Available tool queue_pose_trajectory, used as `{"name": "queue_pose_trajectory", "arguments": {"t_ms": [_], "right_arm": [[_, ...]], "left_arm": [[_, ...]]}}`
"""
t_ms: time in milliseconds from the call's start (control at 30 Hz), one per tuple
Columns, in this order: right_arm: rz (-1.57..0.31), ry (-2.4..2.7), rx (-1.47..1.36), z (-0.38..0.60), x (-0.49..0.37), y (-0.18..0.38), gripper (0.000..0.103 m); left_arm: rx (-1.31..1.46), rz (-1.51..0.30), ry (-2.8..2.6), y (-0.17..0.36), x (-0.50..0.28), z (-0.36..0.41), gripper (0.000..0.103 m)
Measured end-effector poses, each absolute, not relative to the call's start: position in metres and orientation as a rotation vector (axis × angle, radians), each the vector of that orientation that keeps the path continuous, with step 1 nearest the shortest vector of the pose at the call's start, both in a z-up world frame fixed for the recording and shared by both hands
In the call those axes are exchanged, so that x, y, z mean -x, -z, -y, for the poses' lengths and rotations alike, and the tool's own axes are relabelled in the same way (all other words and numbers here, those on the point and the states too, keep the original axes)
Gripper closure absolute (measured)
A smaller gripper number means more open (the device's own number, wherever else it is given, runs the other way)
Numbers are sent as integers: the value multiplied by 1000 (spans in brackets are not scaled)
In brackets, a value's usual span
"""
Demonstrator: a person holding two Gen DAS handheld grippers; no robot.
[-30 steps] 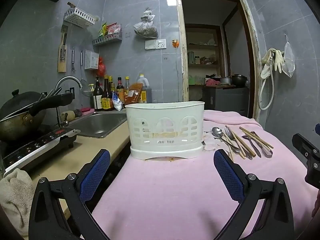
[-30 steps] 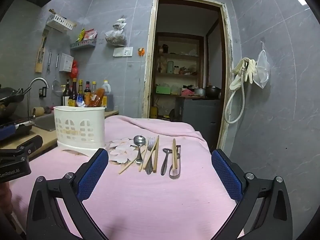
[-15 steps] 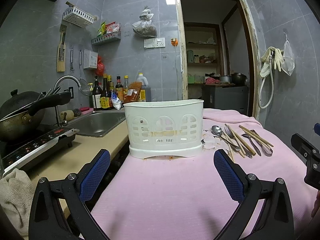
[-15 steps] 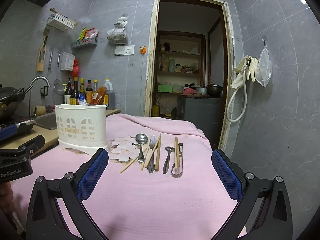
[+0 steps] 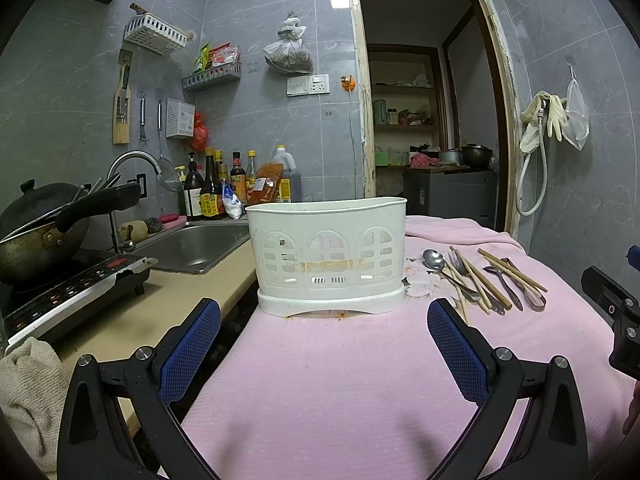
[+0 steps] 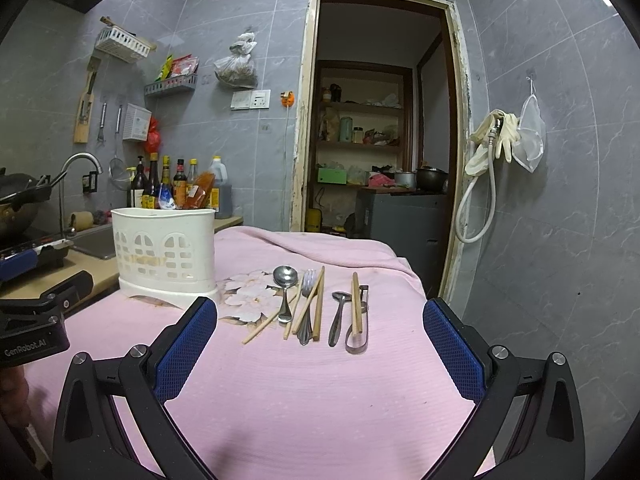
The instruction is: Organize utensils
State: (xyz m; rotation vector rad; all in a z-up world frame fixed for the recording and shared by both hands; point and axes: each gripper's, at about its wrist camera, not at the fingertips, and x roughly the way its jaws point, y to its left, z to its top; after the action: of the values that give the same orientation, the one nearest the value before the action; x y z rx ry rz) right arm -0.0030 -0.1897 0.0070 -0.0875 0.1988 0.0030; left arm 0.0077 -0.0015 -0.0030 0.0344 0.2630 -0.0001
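A white slotted utensil holder (image 5: pixel 328 254) (image 6: pixel 164 250) stands upright on the pink cloth (image 5: pixel 340 392) (image 6: pixel 320 392). To its right lie a large spoon (image 6: pixel 285 280) (image 5: pixel 434 260), a fork (image 6: pixel 307 300), several wooden chopsticks (image 6: pixel 318 304) (image 5: pixel 476 278), a small spoon (image 6: pixel 339 312) and a metal peeler (image 6: pixel 360 320). My left gripper (image 5: pixel 324 338) is open, a little short of the holder. My right gripper (image 6: pixel 320 338) is open just in front of the utensils, holding nothing.
Left of the cloth are a beige counter (image 5: pixel 160 304), a steel sink (image 5: pixel 196 242), an induction hob (image 5: pixel 68 292) with a black wok (image 5: pixel 40 232), and sauce bottles (image 5: pixel 224 196). A doorway (image 6: pixel 380 140) opens behind. A hose and gloves (image 6: pixel 492 148) hang on the right wall.
Both views have drifted slightly; the holder and utensils look a touch lower and nearer. Both grippers stay open and nothing has been picked up.
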Motion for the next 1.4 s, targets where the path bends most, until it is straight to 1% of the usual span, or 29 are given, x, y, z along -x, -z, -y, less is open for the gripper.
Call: {"name": "queue_pose_trajectory", "arguments": {"t_ms": [1400], "right_arm": [[-237, -18, 76, 188, 0, 2, 0]], "left_arm": [[-43, -291, 5, 10, -16, 5, 1]]}}
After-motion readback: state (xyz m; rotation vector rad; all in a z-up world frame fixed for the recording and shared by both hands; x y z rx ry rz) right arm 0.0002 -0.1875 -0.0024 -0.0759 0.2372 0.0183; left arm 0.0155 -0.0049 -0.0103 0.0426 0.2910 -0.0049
